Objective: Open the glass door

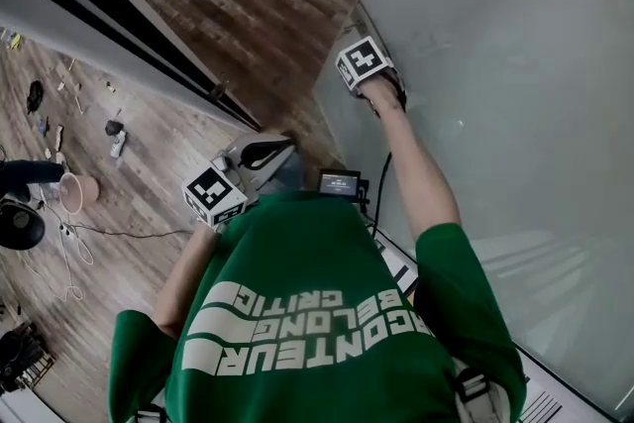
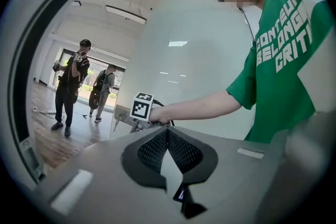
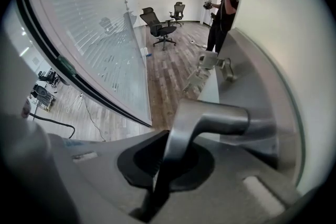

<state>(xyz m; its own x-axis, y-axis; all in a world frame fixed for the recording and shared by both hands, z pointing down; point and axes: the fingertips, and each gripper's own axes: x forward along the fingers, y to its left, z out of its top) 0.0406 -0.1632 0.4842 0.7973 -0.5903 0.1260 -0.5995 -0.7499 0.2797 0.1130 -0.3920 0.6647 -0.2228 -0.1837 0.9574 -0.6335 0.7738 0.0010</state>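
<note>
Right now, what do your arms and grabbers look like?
The left gripper and right gripper are grey with black jaw pads. Each carries a white marker cube printed with black squares. The person wears a green short-sleeved T-shirt with white lettering, and a black cable runs by the right arm.

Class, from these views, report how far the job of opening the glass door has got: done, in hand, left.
Done: the right tongs are clamped on the lever handle. In hand: the glass door appears ajar, its edge clear of the glass wall, with floor showing between. Left: swing it wider. The left tongs are shut and empty.
</note>
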